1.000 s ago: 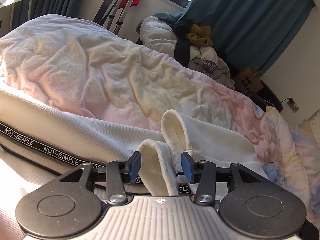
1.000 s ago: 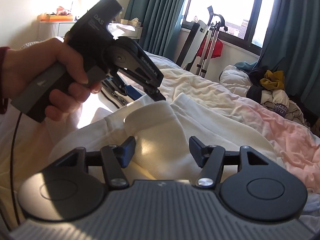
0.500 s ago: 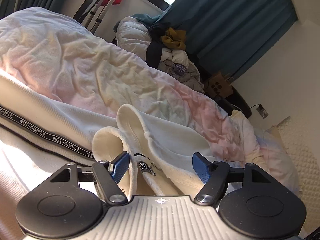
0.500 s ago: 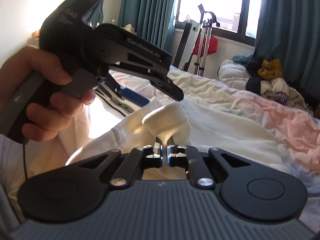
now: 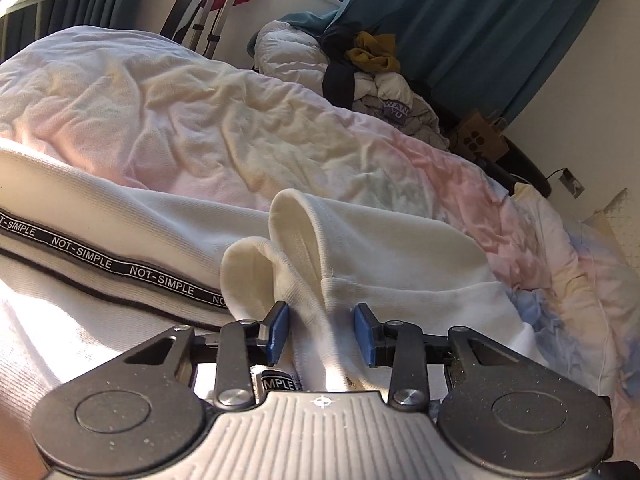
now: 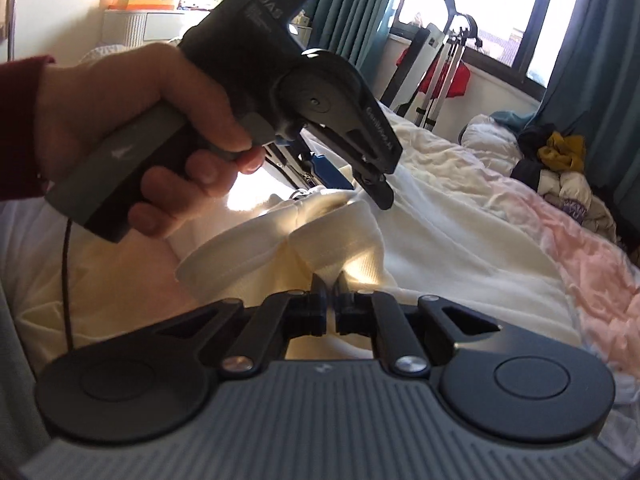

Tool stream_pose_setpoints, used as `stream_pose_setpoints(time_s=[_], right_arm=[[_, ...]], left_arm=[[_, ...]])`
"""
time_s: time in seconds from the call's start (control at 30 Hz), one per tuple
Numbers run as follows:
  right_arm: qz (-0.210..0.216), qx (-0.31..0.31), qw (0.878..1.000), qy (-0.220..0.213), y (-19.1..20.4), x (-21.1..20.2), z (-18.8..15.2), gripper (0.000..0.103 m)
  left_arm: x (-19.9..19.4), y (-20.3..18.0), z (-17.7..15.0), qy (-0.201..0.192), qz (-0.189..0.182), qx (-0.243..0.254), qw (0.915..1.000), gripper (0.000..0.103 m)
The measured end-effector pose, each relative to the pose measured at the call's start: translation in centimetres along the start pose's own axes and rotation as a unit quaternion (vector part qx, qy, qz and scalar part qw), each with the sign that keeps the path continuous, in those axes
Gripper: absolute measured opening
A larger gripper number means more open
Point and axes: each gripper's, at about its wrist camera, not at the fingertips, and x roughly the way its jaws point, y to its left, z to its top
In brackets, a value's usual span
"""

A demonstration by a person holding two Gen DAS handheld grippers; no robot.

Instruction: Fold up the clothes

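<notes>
A cream garment point(image 5: 384, 248) with a black "NOT-SIMPLE" band point(image 5: 160, 280) lies on the bed; it also shows in the right wrist view point(image 6: 440, 248). My left gripper point(image 5: 322, 334) stands partly open with a bunched fold of the garment between its blue pads point(image 5: 276, 332), not pinched tight. In the right wrist view the left gripper point(image 6: 344, 184) points down at the cloth, held by a hand. My right gripper point(image 6: 330, 296) is shut on a raised fold of the cream garment point(image 6: 344, 248).
A wrinkled pastel duvet point(image 5: 240, 128) covers the bed. A pile of clothes point(image 5: 368, 72) lies at the far end by teal curtains point(image 5: 480, 32). A folded metal rack point(image 6: 444, 64) stands by the window. A white cabinet point(image 6: 128, 28) stands at the back left.
My left gripper closed in somewhat around the bunched fold. My right gripper, open a second ago, shut on the fold and has lifted it slightly.
</notes>
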Motion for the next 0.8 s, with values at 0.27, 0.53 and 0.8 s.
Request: stream_pose_setpoints(time_s=[0.27, 0.53, 0.8], right_arm=[[0.009, 0.039, 0.999, 0.007, -0.7, 0.4, 0.0, 0.010], [0.020, 0.085, 0.996, -0.001, -1.9, -0.6, 0.0, 0.010], [0.032, 0.127, 0.991, -0.033, -3.0, -3.3, -0.1, 0.010]], left_arm=[[-3.1, -0.2, -0.7, -0.024, 0.005, -0.010, 0.9996, 0.046], [-12.4, 1.7, -4.6, -0.076, 0.052, -0.086, 0.9921, 0.079], [-17.8, 2.3, -7.5, -0.109, 0.136, -0.123, 0.9770, 0.094]])
